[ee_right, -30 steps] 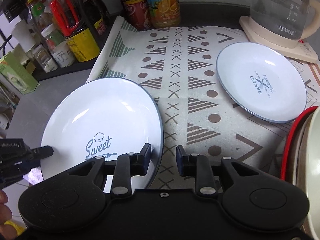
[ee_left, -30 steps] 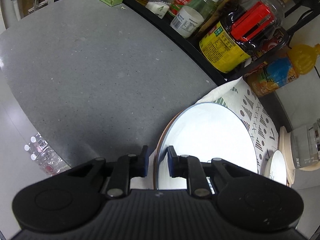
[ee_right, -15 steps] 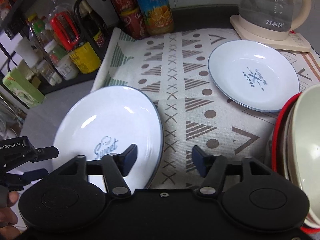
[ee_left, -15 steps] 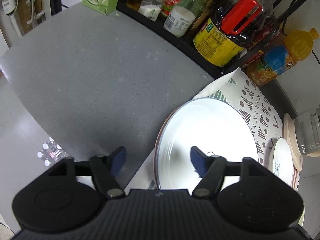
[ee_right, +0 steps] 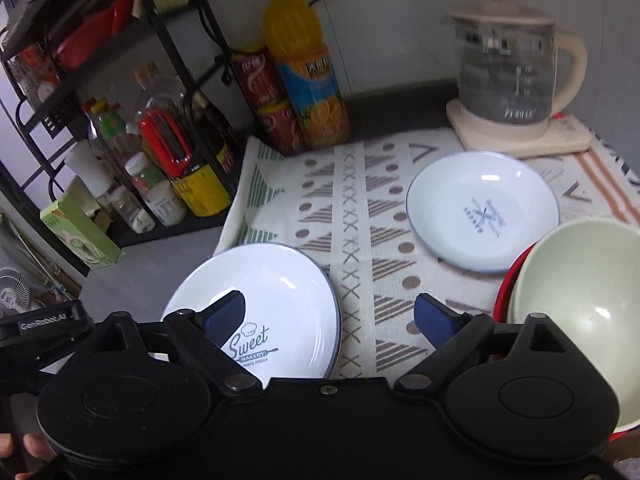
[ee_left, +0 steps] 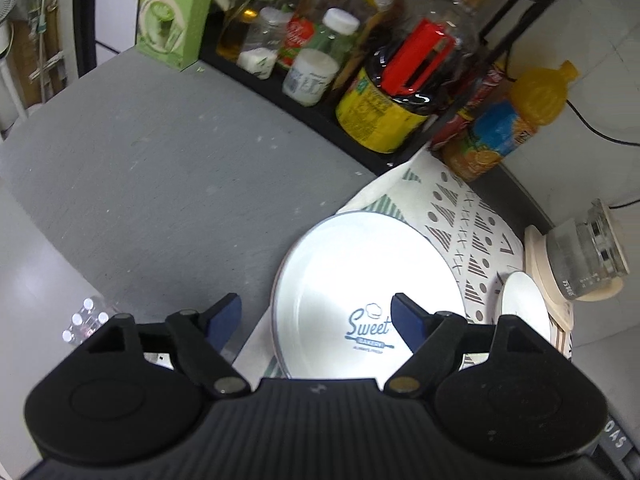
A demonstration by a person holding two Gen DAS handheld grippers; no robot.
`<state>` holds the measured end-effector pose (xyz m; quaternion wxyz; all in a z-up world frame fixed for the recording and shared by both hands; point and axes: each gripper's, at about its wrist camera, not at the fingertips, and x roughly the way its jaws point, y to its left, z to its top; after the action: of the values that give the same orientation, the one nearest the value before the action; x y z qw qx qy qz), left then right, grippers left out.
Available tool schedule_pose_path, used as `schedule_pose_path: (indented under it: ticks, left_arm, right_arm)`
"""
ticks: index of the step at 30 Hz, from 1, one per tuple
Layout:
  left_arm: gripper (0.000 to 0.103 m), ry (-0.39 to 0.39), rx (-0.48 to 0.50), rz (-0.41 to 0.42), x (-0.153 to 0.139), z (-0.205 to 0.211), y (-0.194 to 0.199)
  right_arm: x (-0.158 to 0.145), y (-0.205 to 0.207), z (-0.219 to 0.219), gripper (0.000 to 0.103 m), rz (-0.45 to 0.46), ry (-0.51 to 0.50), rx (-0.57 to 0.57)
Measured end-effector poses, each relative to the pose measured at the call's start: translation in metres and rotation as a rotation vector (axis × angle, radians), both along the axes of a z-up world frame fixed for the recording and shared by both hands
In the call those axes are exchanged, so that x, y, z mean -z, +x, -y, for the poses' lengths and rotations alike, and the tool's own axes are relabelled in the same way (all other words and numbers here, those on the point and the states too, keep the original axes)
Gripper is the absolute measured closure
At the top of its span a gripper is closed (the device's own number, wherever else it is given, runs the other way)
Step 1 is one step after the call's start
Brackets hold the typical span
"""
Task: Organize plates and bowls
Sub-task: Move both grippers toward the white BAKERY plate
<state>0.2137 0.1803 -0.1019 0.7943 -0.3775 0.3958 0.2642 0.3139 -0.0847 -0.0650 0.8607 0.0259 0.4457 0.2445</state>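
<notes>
Patterned mat [ee_right: 360,216] bears Sweet plate [ee_right: 276,288]; both grippers' jaws opening wide (holding nothing).

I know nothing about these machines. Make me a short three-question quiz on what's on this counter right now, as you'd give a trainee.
1. True or false: the large white "Sweet Bakery" plate is gripped by the left tongs.
2. Which stands behind the smaller white "Bakery" plate? A) glass kettle B) green carton C) orange juice bottle
3. Fill in: the pale green bowl sits nested inside a ____ bowl.

Key:
1. False; both the left tongs and the right tongs are opening, with nothing between the pads.
2. A
3. red
</notes>
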Motion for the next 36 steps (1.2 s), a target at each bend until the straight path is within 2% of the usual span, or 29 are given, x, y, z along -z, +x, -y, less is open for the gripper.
schedule_pose_path:
  ticks: [8,13,23,26,33,36]
  left_arm:
    - [0.023,0.007,0.037,0.029,-0.013,0.012,0.009]
    - [0.022,0.006,0.078,0.047,-0.015,0.023,0.029]
    - [0.022,0.005,0.166,0.076,-0.028,0.054,0.080]
    - [0.022,-0.017,0.187,0.090,-0.031,0.061,0.094]
    - [0.014,-0.038,0.241,0.086,-0.029,0.079,0.127]
    - [0.012,-0.073,0.271,0.086,-0.024,0.086,0.141]
  right_arm:
    - [-0.013,-0.002,0.011,0.009,0.023,0.021,0.017]
    - [-0.023,0.005,0.025,0.009,0.036,0.019,0.040]
    - [-0.042,0.045,0.055,0.008,0.052,0.037,0.110]
    - [-0.042,0.058,0.060,0.008,0.044,0.033,0.133]
    - [-0.039,0.081,0.076,0.001,0.024,0.047,0.161]
    - [-0.035,0.093,0.086,0.000,0.007,0.050,0.180]
